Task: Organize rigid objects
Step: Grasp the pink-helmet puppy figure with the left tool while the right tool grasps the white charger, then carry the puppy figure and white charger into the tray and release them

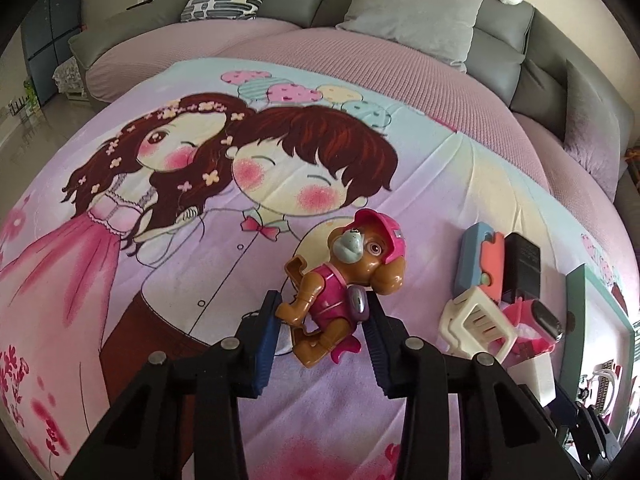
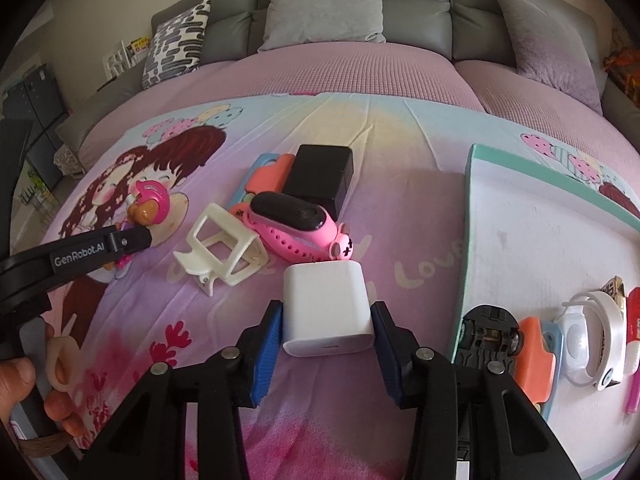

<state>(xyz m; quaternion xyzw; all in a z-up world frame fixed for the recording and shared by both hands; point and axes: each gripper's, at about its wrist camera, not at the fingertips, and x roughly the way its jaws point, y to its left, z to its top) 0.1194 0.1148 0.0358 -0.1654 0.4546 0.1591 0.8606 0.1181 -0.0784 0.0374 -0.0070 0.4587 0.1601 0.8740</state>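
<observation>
From your left wrist camera, your left gripper [image 1: 322, 312] has its blue pads pressed on the toy dog figure [image 1: 344, 280], one pad at its arm side, the other at its purple backpack. The figure lies on the printed blanket [image 1: 160, 260] with its long axis running from feet near the camera to its pink-helmeted head away and slightly right; its face looks upward. Well to its right sits a pile: a cream plastic frame [image 1: 476, 324], a blue and coral block [image 1: 482, 256], a black box [image 1: 522, 264] and a pink watch [image 1: 536, 320]. No writing is readable in this view.

From your right wrist camera, your right gripper [image 2: 326, 332] pinches the white charger cube [image 2: 326, 312] by its two side faces; the cube rests on the blanket, its slotted end face toward the camera and its long axis running away from you. Just beyond it lie the pink watch [image 2: 296, 220], the black box [image 2: 320, 176] and the cream plastic frame [image 2: 220, 244]. At the left, your left gripper's [image 2: 128, 240] arm reads "GenRobot.AI", with your hand [image 2: 24, 384] beneath it. At the right, a white tray with a teal rim [image 2: 520, 220] holds a row of small items. The blanket shows pale lettering reading "Love" in part.
</observation>
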